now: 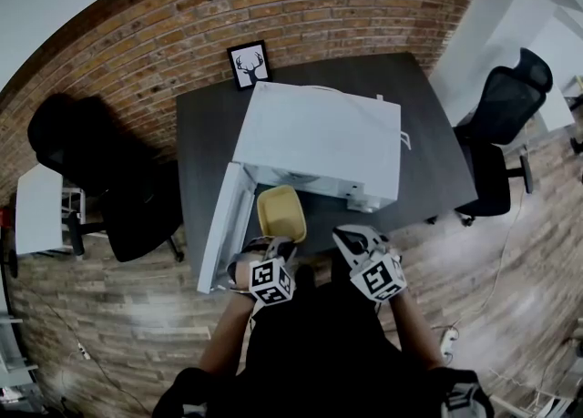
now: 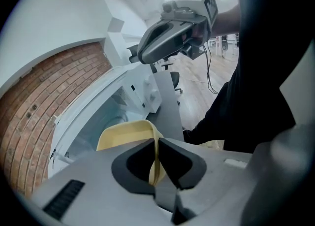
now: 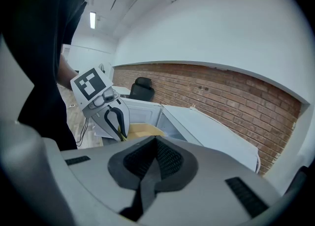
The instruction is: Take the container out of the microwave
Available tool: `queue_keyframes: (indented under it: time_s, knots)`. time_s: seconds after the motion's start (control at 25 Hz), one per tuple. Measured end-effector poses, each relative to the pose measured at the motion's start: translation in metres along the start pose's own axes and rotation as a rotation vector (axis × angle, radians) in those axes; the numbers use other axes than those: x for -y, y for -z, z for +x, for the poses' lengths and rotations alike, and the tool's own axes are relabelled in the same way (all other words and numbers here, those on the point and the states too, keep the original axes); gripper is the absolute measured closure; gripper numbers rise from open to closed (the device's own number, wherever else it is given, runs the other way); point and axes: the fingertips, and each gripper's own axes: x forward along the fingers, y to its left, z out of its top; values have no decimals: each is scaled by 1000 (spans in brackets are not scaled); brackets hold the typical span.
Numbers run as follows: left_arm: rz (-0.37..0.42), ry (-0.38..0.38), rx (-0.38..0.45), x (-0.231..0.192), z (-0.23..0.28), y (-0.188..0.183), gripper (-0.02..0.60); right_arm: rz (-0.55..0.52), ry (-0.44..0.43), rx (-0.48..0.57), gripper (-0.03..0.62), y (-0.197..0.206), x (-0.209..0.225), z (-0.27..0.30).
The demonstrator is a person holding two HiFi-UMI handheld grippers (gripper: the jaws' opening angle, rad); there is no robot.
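**REMOVAL OF CONTAINER FROM MICROWAVE: JUDGED PART DONE**

Found the container (image 1: 281, 213), yellow and shallow, at the mouth of the microwave (image 1: 319, 138), just beside the open door (image 1: 223, 225) and over the front strip of the table (image 1: 437, 161). Could not tell whether resting on the table or lifted clear of it. Saw no lid on it; could not make out any contents.

Found the left tool (image 2: 156, 166) clamped on the near wall of the container, one jaw inside the rim and one outside, pinching the thin yellow edge. Found the right tool (image 3: 156, 163) closed with nothing between its jaws, held just beside the left tool and apart from the container.

Progress, judged from position only: door opened; container gripped; container brought to or just past the opening. Left to do, as judged: carry the container fully clear of the cavity and set it down on the table. Noted a risk of tilt, with the hold taken at one edge by one tool alone.

Counted one container, one microwave, one table, two tools. Also counted one framed deer picture (image 1: 249, 65) against the brick wall (image 1: 182, 15), and two black chairs: the left chair (image 1: 127, 216) and the right chair (image 1: 510, 102), one to either side of the table.
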Motion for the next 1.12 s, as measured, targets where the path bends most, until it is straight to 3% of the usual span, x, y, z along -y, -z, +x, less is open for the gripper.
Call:
queue_keyframes:
  time_s: [1.12]
  knots:
    - [56,2,-3,19,-1,-14,554,-35,7,-22,597,8,-3,-8]
